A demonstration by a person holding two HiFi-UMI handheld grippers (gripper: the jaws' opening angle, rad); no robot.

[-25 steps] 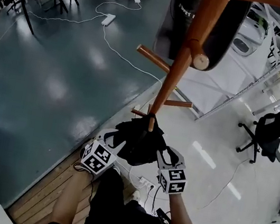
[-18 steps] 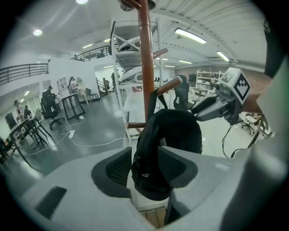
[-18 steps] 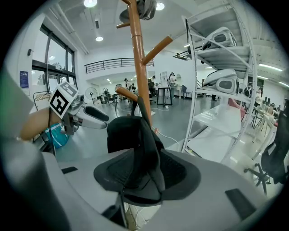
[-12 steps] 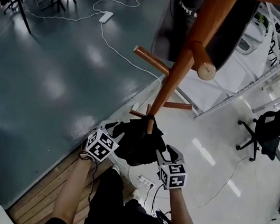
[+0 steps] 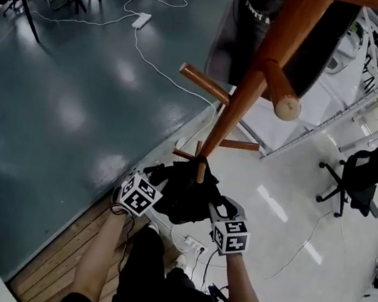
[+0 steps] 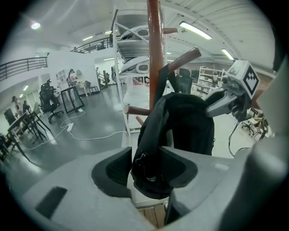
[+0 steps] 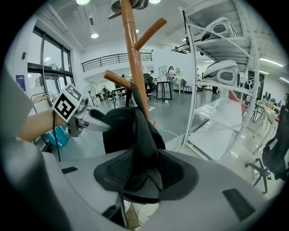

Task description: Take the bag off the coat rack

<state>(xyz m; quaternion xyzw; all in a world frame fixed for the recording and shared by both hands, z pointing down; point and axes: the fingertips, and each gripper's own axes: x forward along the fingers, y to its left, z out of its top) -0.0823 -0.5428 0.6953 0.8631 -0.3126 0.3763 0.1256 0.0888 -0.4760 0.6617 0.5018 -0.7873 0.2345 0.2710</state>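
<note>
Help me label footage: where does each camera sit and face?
Head view: on the person's head, steeply down the brown wooden coat rack; forearms show.
Left gripper view: on the left tool, facing the black fabric bag between its open jaws.
Right gripper view: on the right tool, facing the bag's other side.
Shared: bag, rack, each other's tool.

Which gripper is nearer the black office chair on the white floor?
Right. The right gripper is on the side of the hanging bag facing the office chair; the left gripper is beyond the bag.
</note>
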